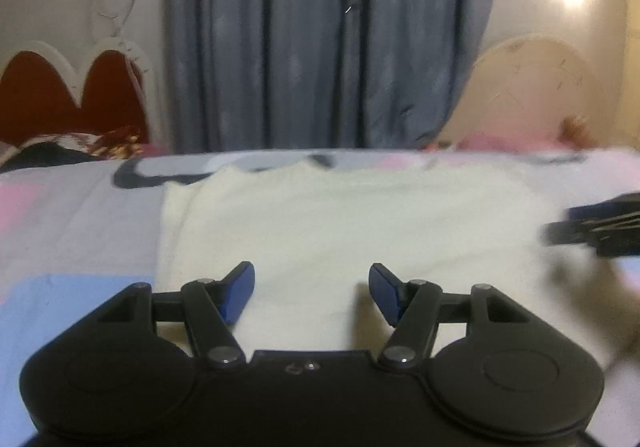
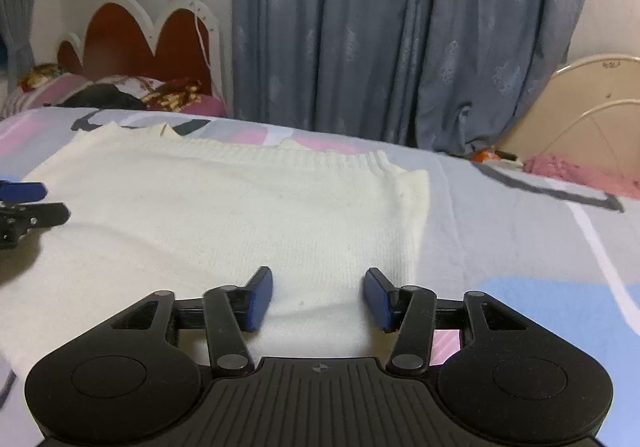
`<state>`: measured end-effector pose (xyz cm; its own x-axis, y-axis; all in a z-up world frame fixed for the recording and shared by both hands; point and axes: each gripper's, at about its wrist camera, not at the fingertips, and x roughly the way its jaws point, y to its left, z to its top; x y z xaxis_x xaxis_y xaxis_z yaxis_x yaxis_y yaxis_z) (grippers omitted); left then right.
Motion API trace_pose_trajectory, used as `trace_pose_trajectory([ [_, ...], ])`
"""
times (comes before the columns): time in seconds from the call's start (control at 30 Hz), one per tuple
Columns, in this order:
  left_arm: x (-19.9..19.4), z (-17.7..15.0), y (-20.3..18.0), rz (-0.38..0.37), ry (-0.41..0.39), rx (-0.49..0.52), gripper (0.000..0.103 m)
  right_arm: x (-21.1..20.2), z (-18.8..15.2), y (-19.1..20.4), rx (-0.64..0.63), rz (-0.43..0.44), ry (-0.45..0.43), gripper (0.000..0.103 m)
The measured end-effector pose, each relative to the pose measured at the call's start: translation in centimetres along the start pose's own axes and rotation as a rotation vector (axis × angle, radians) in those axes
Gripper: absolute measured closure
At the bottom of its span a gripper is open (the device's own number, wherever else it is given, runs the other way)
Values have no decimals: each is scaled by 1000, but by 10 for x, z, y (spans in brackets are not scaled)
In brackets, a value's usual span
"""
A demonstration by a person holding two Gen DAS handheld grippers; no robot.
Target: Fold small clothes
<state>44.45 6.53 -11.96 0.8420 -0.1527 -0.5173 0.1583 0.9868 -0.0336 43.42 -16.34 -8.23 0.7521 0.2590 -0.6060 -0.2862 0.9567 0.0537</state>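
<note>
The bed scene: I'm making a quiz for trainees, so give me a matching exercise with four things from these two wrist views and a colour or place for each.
Things:
1. sweater
2. curtain
3. headboard
4. bedsheet

Descriptions:
A. grey-blue, hanging behind the bed
B. cream knit, lying flat on the bed
C. red with a white scalloped edge
D. patterned in pink, light blue and grey, under the garment

Pairs: 1-B, 2-A, 3-C, 4-D
</note>
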Motion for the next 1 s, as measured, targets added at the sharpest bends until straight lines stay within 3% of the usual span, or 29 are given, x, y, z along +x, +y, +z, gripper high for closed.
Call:
trace_pose_trajectory([
  [0.07,-6,-7,-15,-23,20,6,41,-18,0,18,3,60,-29,53],
  [0.17,-8,-31,-37,-12,69,48,41,-25,-19,46,-12,114,24,53],
  [0.23,-19,-37,-41,12,63,54,41,-24,-40,60,-62,76,59,53],
  [0.37,-35,-41,-40,18,60,42,41,-48,-56,69,-93,33,21,53],
  [0.47,-33,-43,-49,4,65,58,42,-57,-56,86,-103,82,7,53],
  [0.57,-36,-47,-51,24,92,91,38,-49,-65,99,-143,77,30,53],
  [0.7,-56,-59,-18,69,110,58,37,-59,-78,60,-77,16,50,53],
  [0.8,-65,-61,-3,57,111,20,37,-74,-91,32,-26,-11,61,53],
  [0.93,-64,-48,-6,79,93,-27,40,-75,-78,43,-50,-30,65,54],
  [1.0,-60,-47,-4,82,99,-32,40,-82,-72,43,-17,-31,26,71],
])
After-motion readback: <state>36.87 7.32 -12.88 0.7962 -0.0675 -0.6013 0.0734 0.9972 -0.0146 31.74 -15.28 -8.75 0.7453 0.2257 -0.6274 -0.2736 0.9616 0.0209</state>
